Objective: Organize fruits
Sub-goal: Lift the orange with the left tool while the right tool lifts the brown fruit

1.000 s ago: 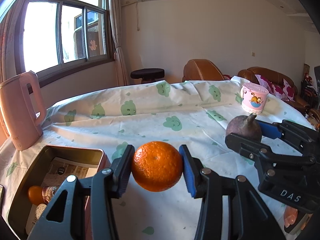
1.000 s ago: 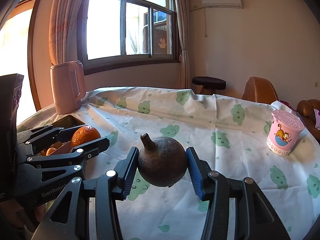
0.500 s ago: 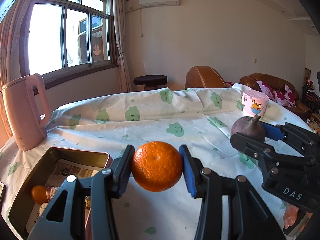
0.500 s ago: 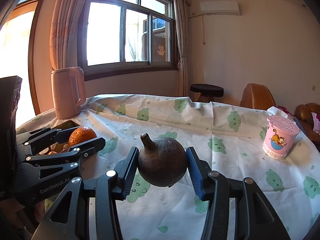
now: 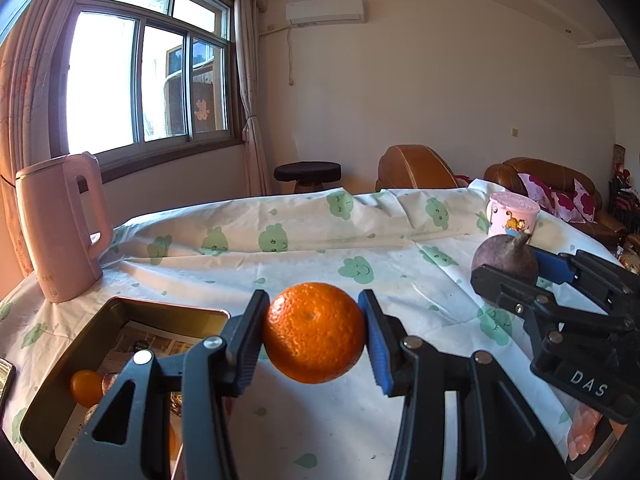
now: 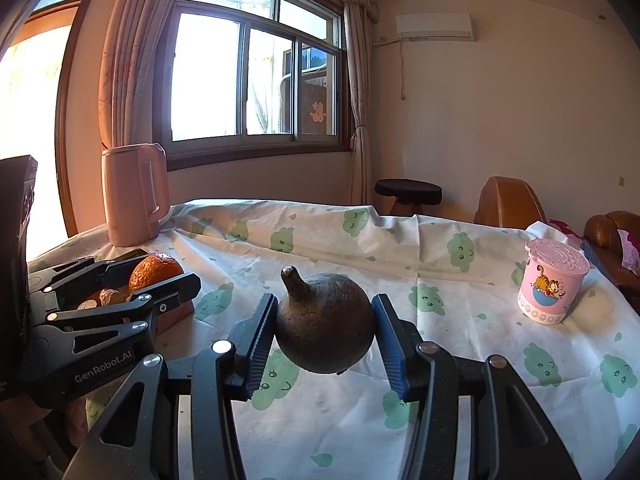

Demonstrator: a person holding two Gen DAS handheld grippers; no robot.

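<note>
Left hand-held gripper (image 5: 314, 336) pinching orange (image 5: 314, 332), held clear above counter (image 5: 360, 420), just right of open tin (image 5: 56, 384). Right hand-held gripper (image 6: 325, 334) pinching dark stemmed fruit (image 6: 325, 330); stem points up-left, long axis tilted off vertical. Advice: carry orange over tin, lower inside before spreading; keep second fruit level, well apart.

A: What carries it all?
B: A table (image 5: 304, 432) under a white cloth (image 6: 472, 280) printed with green clouds.
A: And on it?
B: A pink kettle (image 5: 60, 228) far left; an open metal tin (image 5: 60, 364) before it; a pink cup (image 6: 552, 286) at right.
</note>
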